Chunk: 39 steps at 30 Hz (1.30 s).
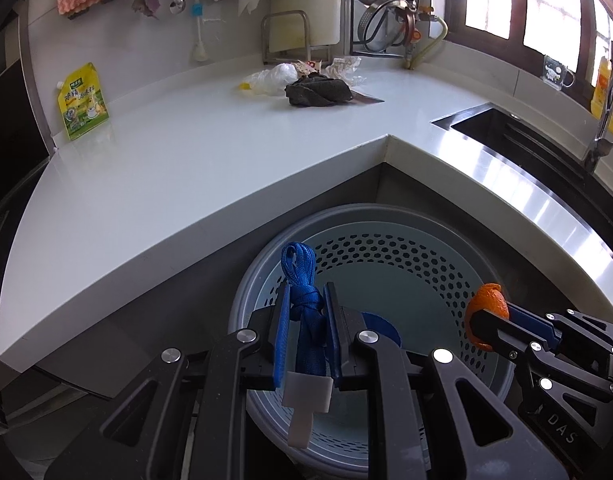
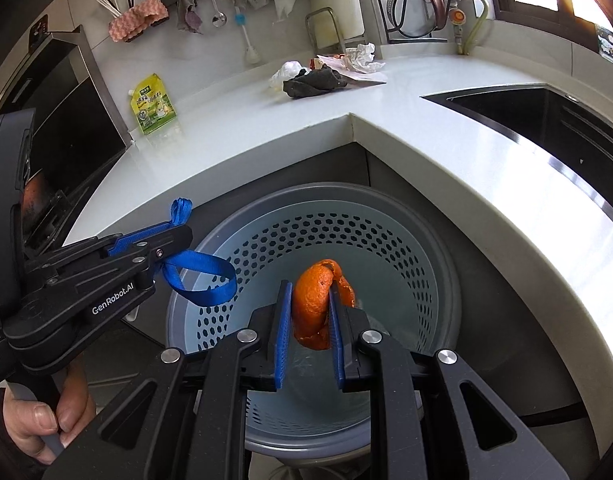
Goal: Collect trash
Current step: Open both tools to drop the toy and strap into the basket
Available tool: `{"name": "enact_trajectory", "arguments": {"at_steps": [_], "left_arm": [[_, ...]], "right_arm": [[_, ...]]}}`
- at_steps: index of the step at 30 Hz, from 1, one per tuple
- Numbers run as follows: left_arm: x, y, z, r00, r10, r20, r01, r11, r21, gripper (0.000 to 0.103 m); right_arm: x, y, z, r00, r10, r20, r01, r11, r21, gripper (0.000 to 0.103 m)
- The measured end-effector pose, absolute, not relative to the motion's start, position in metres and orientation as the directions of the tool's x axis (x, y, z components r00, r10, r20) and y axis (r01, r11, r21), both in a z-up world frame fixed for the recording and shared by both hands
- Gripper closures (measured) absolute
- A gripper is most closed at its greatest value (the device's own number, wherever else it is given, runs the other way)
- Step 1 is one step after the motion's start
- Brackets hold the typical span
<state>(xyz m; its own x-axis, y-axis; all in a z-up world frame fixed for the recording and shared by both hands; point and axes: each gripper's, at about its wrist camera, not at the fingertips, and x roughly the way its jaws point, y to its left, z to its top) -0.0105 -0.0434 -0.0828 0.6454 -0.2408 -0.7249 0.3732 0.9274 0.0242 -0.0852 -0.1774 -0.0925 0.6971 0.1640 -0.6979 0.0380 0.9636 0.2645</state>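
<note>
Left gripper (image 1: 306,312) is clamped on a blue strap (image 1: 302,280), right gripper (image 2: 308,312) on orange peel (image 2: 316,304); both are held above (apparently inside the rim of) the perforated bin (image 2: 426,248).

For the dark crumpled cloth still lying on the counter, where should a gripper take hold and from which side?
Grip the dark cloth at its raised, bunched middle fold, coming down from above and from the counter's open front side. It lies in a loose heap, so the high ridge gives the pads something to pinch. The white plastic bag and crumpled paper crowd its rear and sides, and a thin flat piece seems to lie under its right edge.
</note>
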Motion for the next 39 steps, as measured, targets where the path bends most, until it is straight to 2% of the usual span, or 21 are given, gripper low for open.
{"name": "enact_trajectory", "arguments": {"at_steps": [9, 13, 14, 15, 16, 18, 19, 31, 39], "left_arm": [[-0.006, -0.041, -0.093, 0.622, -0.245, -0.744, 0.374, 0.927, 0.008, 0.083], [-0.004, -0.040, -0.093, 0.624, -0.239, -0.744, 0.366, 0.930, 0.009, 0.076], [-0.004, -0.039, -0.093, 0.626, -0.235, -0.743, 0.361, 0.932, 0.009, 0.073], [-0.003, -0.038, -0.093, 0.628, -0.232, -0.743, 0.355, 0.935, 0.009, 0.070], [-0.003, -0.036, -0.093, 0.631, -0.230, -0.741, 0.350, 0.937, 0.007, 0.067], [-0.003, -0.032, -0.090, 0.642, -0.222, -0.733, 0.331, 0.944, 0.003, 0.039], [-0.004, -0.029, -0.088, 0.653, -0.225, -0.723, 0.323, 0.946, -0.003, 0.035], [-0.006, -0.024, -0.084, 0.671, -0.210, -0.711, 0.307, 0.952, 0.009, 0.035], [-0.006, -0.020, -0.074, 0.700, -0.191, -0.688, 0.287, 0.958, 0.026, 0.018]], "right_arm": [[-0.080, -0.184, -0.102, 0.680, 0.175, -0.712, 0.052, 0.957, 0.285, 0.085], [-0.081, -0.185, -0.101, 0.684, 0.173, -0.709, 0.048, 0.959, 0.280, 0.085], [-0.081, -0.185, -0.101, 0.687, 0.170, -0.707, 0.049, 0.959, 0.278, 0.084], [-0.082, -0.186, -0.100, 0.691, 0.162, -0.704, 0.055, 0.960, 0.275, 0.078], [-0.083, -0.187, -0.099, 0.695, 0.157, -0.701, 0.061, 0.960, 0.275, 0.066], [-0.086, -0.190, -0.097, 0.707, 0.151, -0.691, 0.066, 0.958, 0.278, 0.053], [-0.086, -0.191, -0.096, 0.711, 0.148, -0.688, 0.070, 0.958, 0.277, 0.052], [-0.088, -0.191, -0.094, 0.716, 0.150, -0.682, 0.068, 0.957, 0.283, 0.052], [-0.088, -0.194, -0.088, 0.727, 0.147, -0.671, 0.074, 0.954, 0.289, 0.050]]}}
